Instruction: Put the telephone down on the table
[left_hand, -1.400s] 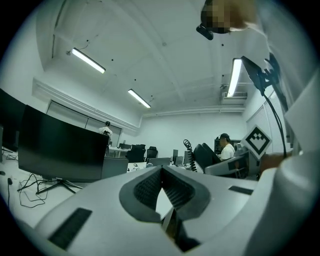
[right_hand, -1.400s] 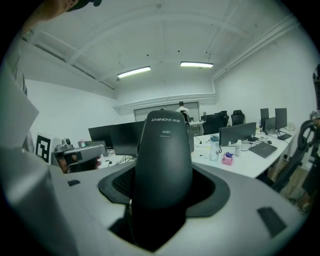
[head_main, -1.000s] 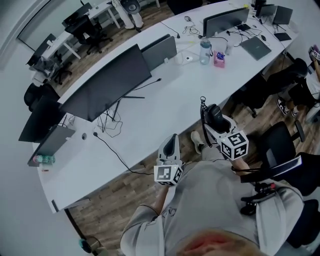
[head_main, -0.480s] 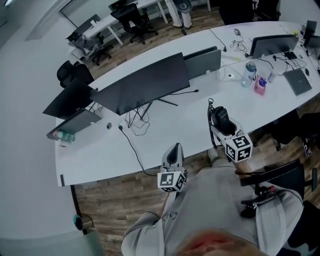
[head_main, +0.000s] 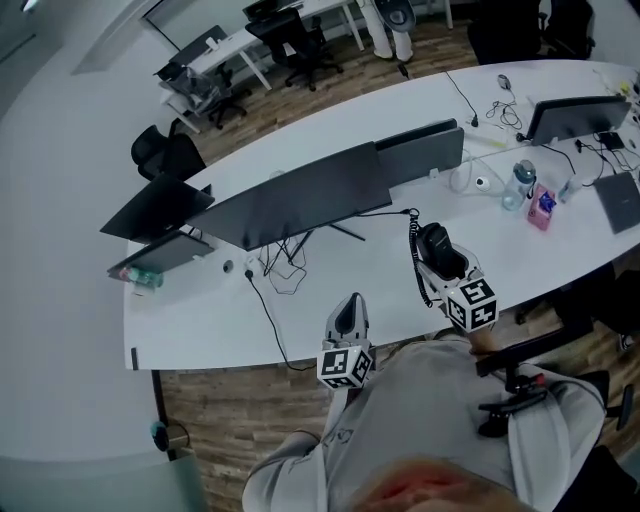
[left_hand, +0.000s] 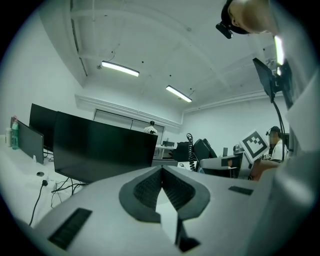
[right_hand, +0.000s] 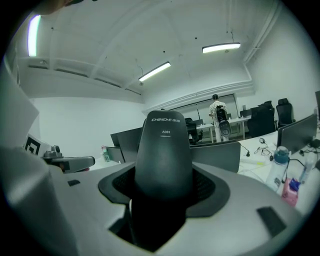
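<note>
A black telephone handset (head_main: 436, 245) with a coiled cord (head_main: 412, 255) stands up between the jaws of my right gripper (head_main: 441, 264), which is shut on it above the near edge of the long white table (head_main: 330, 290). In the right gripper view the telephone (right_hand: 164, 150) fills the middle, and the right gripper (right_hand: 163, 187) clamps its lower part. My left gripper (head_main: 348, 312) hovers at the table's near edge, to the left of the phone, shut with nothing in it. In the left gripper view the left gripper (left_hand: 161, 175) has its pads together, and the telephone (left_hand: 204, 149) shows to the right.
A wide dark monitor (head_main: 300, 205) stands on the table ahead, with loose cables (head_main: 275, 265) at its foot. Further right are a water bottle (head_main: 520, 185) and a pink box (head_main: 543, 208). A green bottle (head_main: 145, 277) lies at the table's left end. A black chair (head_main: 535, 350) is by my right side.
Both grippers have swung leftward along the table, so the monitor and bottle now sit further right in the head view. The right gripper still holds the telephone; the left stays shut.
</note>
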